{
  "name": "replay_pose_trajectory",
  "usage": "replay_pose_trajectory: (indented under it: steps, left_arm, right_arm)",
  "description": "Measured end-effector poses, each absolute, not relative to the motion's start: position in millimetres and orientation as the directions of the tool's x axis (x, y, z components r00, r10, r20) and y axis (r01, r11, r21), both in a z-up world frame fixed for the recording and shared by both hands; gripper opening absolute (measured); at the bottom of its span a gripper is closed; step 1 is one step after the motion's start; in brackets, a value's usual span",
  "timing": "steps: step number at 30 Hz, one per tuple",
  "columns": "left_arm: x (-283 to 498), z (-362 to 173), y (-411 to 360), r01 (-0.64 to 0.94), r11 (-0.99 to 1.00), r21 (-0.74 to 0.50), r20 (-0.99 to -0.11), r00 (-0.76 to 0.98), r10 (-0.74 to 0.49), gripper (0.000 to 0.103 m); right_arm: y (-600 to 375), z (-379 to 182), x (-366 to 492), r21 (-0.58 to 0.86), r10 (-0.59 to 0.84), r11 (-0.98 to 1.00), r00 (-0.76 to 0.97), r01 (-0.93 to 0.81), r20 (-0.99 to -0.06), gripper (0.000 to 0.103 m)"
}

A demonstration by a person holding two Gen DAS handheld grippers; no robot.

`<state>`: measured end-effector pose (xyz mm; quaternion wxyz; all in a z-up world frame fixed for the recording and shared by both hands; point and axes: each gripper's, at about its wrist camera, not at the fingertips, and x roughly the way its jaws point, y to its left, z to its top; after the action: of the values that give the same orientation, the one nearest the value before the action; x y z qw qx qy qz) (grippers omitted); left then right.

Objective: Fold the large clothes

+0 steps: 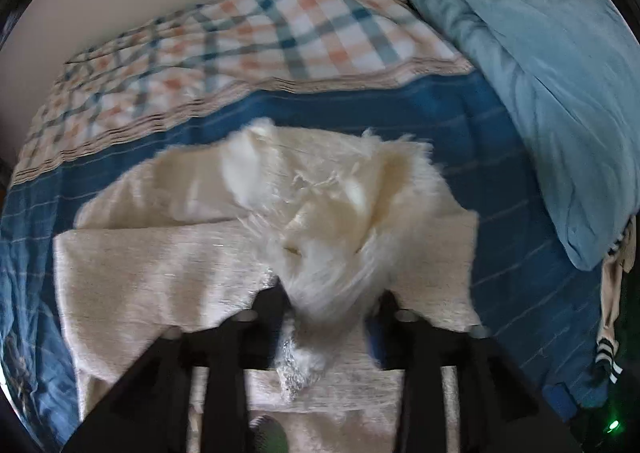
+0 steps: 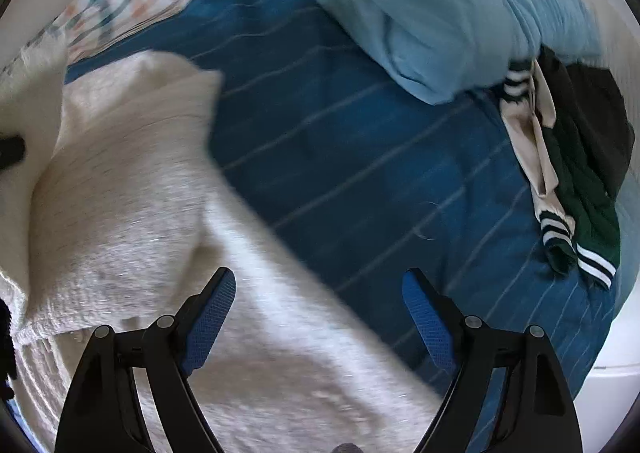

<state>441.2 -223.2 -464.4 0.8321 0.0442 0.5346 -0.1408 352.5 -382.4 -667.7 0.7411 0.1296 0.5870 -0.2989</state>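
Note:
A cream knit garment [image 1: 160, 273] with a white furry collar [image 1: 340, 213] lies spread on a blue striped bedsheet [image 1: 500, 157]. In the left wrist view my left gripper [image 1: 332, 305] has the furry collar bunched between its fingers, which stand fairly wide apart. In the right wrist view the same garment [image 2: 128, 193] fills the lower left. My right gripper [image 2: 318, 293] is open and empty, hovering over the garment's right edge, where it meets the sheet [image 2: 360, 173].
A plaid blanket [image 1: 260, 33] lies at the far side of the bed. A light blue duvet [image 1: 540, 53] is heaped at the right. A green and cream striped garment [image 2: 568, 193] lies at the bed's right edge.

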Motion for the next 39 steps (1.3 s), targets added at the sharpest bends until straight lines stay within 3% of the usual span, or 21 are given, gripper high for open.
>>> replay_pose_trajectory:
  steps: [1, 2, 5, 9, 14, 16, 17, 18, 20, 24, 28, 30, 33, 36, 39]
  left_arm:
    - [441, -463, -223, 0.294, 0.950, -0.101, -0.900, 0.381, -0.214, 0.077]
    - [441, -459, -220, 0.297, 0.949, -0.103, -0.894, 0.391, -0.219, 0.089]
    - [433, -447, -201, 0.252, 0.964, -0.088, -0.875, 0.443, -0.196, 0.089]
    - [427, -442, -127, 0.130, 0.991, -0.018, -0.881, 0.466, -0.077, 0.089]
    - [412, -461, -13, -0.073, 0.980, 0.188, -0.862, 0.466, 0.200, 0.089]
    - [403, -478, 25, -0.132, 0.956, 0.263, -0.856, 0.424, 0.295, 0.089]
    - [399, -484, 36, -0.148, 0.945, 0.290, -0.853, 0.407, 0.326, 0.089]
    - [392, -491, 52, -0.169, 0.931, 0.324, -0.849, 0.383, 0.365, 0.089]
    - [380, -499, 69, -0.196, 0.918, 0.345, -0.848, 0.354, 0.394, 0.089]
    - [355, -508, 85, -0.202, 0.916, 0.345, -0.866, 0.308, 0.394, 0.089]
    - [350, -516, 74, -0.166, 0.925, 0.342, -0.878, 0.294, 0.378, 0.089]
    - [358, -516, 68, -0.151, 0.925, 0.349, -0.874, 0.303, 0.379, 0.089]
    - [377, -526, 45, -0.062, 0.922, 0.383, -0.857, 0.347, 0.380, 0.089]
    - [401, -554, 13, 0.034, 0.862, 0.506, -0.808, 0.369, 0.460, 0.089]
    - [417, -585, 7, 0.056, 0.794, 0.605, -0.757, 0.347, 0.553, 0.096]
  right_arm:
    - [-390, -666, 349, -0.140, -0.273, 0.783, 0.133, 0.606, -0.953, 0.087]
    - [-395, -664, 345, -0.112, -0.250, 0.778, 0.142, 0.618, -0.958, 0.087]
    - [-407, -655, 335, 0.044, -0.119, 0.753, 0.202, 0.657, -0.972, 0.087]
    - [-410, -644, 351, 0.260, 0.036, 0.731, 0.344, 0.631, -0.938, 0.087]
    - [-387, -653, 410, 0.378, 0.161, 0.777, 0.423, 0.503, -0.892, 0.087]
    - [-368, -678, 446, 0.407, 0.263, 0.804, 0.355, 0.434, -0.897, 0.086]
    - [-355, -690, 458, 0.386, 0.272, 0.827, 0.309, 0.410, -0.911, 0.066]
    - [-344, -700, 466, 0.346, 0.263, 0.859, 0.255, 0.376, -0.930, 0.031]
    - [-331, -700, 471, 0.264, 0.186, 0.902, 0.245, 0.341, -0.951, 0.018]
    - [-353, -669, 463, 0.220, 0.072, 0.869, 0.327, 0.444, -0.942, 0.011]
    - [-357, -683, 465, 0.281, 0.183, 0.849, 0.250, 0.447, -0.951, 0.015]
    - [-356, -676, 447, 0.286, 0.190, 0.849, 0.249, 0.443, -0.950, 0.031]
    - [-360, -663, 411, 0.253, 0.142, 0.846, 0.260, 0.469, -0.955, 0.044]
    - [-374, -658, 375, 0.236, 0.123, 0.814, 0.239, 0.531, -0.963, 0.045]
    - [-386, -665, 346, 0.193, 0.096, 0.802, 0.197, 0.565, -0.976, 0.045]
